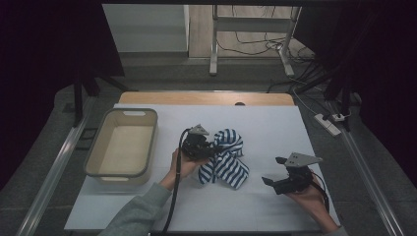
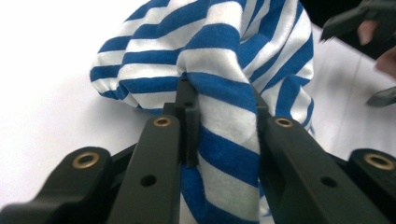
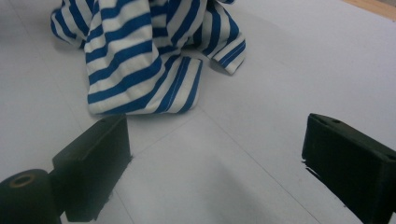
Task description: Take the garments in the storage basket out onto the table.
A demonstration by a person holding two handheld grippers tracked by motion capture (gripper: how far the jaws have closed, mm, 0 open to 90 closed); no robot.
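Note:
A blue-and-white striped cloth [image 1: 227, 157] lies bunched in the middle of the white table. My left gripper [image 1: 212, 148] is shut on a fold of the striped cloth [image 2: 219, 107], which runs up between its two black jaws. My right gripper [image 1: 274, 172] stands open to the right of the cloth, a short way off, with nothing between its jaws. In the right gripper view the cloth [image 3: 140, 60] spreads on the table ahead of my right gripper [image 3: 217, 144], its near hem just beyond the left jaw.
A beige plastic bin [image 1: 123, 145] stands on the left of the table [image 1: 275, 123], beside my left hand. Behind the table are a metal stand leg [image 1: 214, 44] and cables on the floor, with a power strip [image 1: 328, 123] at the right.

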